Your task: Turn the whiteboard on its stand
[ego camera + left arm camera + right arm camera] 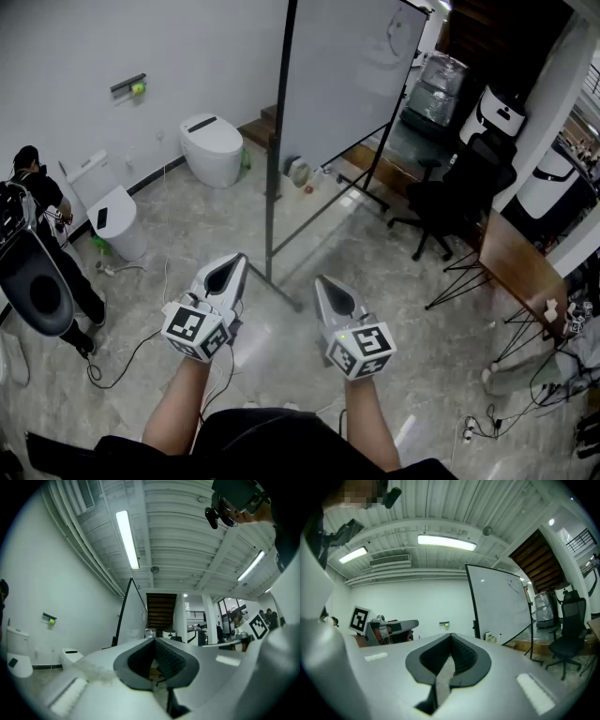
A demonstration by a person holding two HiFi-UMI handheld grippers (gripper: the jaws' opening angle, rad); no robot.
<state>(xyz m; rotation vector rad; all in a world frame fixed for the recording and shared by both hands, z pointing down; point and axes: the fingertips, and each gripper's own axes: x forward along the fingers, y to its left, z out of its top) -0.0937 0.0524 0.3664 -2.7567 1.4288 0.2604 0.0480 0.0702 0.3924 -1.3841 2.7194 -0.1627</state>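
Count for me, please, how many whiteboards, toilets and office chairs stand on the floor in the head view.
Whiteboard: 1
Toilets: 2
Office chair: 1
Total: 4

Head view looks steeply down from above; the 2 gripper views face level, sharing the whiteboard (pixel 499 606) ahead.

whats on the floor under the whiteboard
A pale jug-like container and small items by the stand; the whiteboard covers whatever lies farther behind.
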